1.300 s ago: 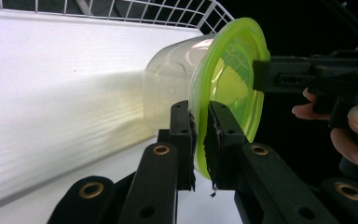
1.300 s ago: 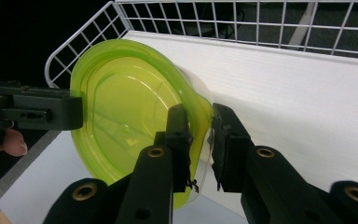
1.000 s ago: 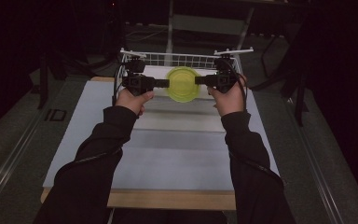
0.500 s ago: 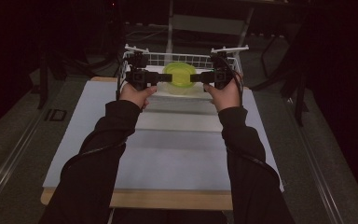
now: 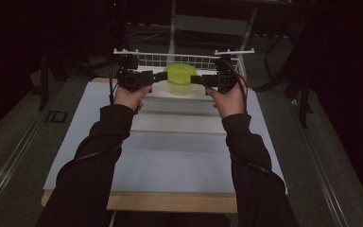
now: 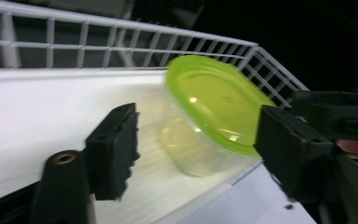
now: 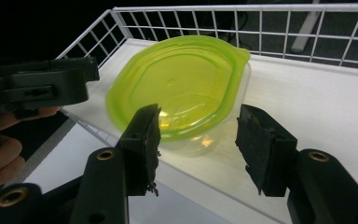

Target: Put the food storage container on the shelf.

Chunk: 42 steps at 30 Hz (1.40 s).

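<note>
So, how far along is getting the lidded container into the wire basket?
Done: green-lidded container is inside the white wire basket. In hand: left tool and right tool flank it, both open. Left: withdraw both tools; whether it rests flat is unclear.

Bench [image 5: 179, 156]: white top, pale wooden edge along the near side.
Floor [image 5: 23, 142]: dark grey, with a metal rail on either side of the bench.
Stand [image 5: 212, 23]: grey frame in the dark behind the bench.
</note>
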{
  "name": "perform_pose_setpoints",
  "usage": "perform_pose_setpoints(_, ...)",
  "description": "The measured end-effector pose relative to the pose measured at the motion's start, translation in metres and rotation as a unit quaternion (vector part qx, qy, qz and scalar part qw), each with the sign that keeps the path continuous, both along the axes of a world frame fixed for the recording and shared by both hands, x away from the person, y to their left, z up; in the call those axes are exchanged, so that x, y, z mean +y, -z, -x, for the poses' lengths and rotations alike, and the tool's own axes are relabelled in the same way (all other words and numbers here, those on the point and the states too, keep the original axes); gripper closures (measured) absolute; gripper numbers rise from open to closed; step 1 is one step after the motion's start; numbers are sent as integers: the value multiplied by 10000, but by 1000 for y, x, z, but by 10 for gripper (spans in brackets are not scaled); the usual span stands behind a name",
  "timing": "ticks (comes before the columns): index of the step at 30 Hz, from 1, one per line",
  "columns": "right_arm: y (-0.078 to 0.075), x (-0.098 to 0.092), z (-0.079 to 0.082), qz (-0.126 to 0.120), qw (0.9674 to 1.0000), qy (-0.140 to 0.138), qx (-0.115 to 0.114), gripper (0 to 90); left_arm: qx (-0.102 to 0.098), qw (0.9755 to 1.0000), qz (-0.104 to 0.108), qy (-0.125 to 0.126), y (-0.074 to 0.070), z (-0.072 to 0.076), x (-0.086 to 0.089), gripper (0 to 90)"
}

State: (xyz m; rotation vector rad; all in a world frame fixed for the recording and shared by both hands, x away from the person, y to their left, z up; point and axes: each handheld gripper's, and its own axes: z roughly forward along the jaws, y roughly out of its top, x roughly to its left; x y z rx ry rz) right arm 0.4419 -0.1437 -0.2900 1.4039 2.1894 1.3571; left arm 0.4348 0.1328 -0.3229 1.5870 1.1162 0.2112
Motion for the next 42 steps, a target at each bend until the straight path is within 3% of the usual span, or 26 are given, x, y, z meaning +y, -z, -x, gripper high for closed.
perform_pose_setpoints(1,1,0,3,40,10000,-28,-25,501,-35,10000,-25,44,1,4,0,224)
perform_pose_setpoints(4,4,0,14,190,9997,1,-157,591,-54,10000,-80,-4,3,17,-1,206)
perform_pose_setpoints(7,13,1,24,280,9995,-46,-114,760,-423,9987,-251,129,9,38,1,150)
perform_pose_setpoints(9,21,4,27,381,9992,-114,-99,858,-533,9978,-383,101,17,51,1,137)
perform_pose_setpoints(10,25,6,27,410,9990,-151,-86,868,-604,9970,-469,145,22,57,1,85)
perform_pose_setpoints(11,29,9,27,410,9989,-191,-83,868,-628,9963,-549,205,26,63,1,22)
perform_pose_setpoints(13,35,13,26,369,9991,-218,-66,880,-861,9935,-727,146,36,76,-2,16)
perform_pose_setpoints(14,37,15,26,335,9991,-233,-84,881,-882,9928,-800,158,41,82,-3,16)
perform_pose_setpoints(18,42,24,24,313,9992,-225,-118,880,-892,9934,-675,243,52,93,-3,16)
perform_pose_setpoints(19,44,27,21,327,9992,-204,-97,880,-849,9947,-509,289,61,101,-2,17)
perform_pose_setpoints(20,45,28,20,311,9993,-184,-70,880,-841,9949,-477,304,65,103,-1,17)
perform_pose_setpoints(26,49,37,11,289,9995,-91,-54,875,-863,9946,-484,319,73,113,3,17)
perform_pose_setpoints(34,54,40,1,241,9997,51,15,840,-1036,9906,-715,536,72,123,0,16)
perform_pose_setpoints(42,55,37,17,228,9996,-166,-89,741,-1020,9887,-799,749,85,121,-2,17)
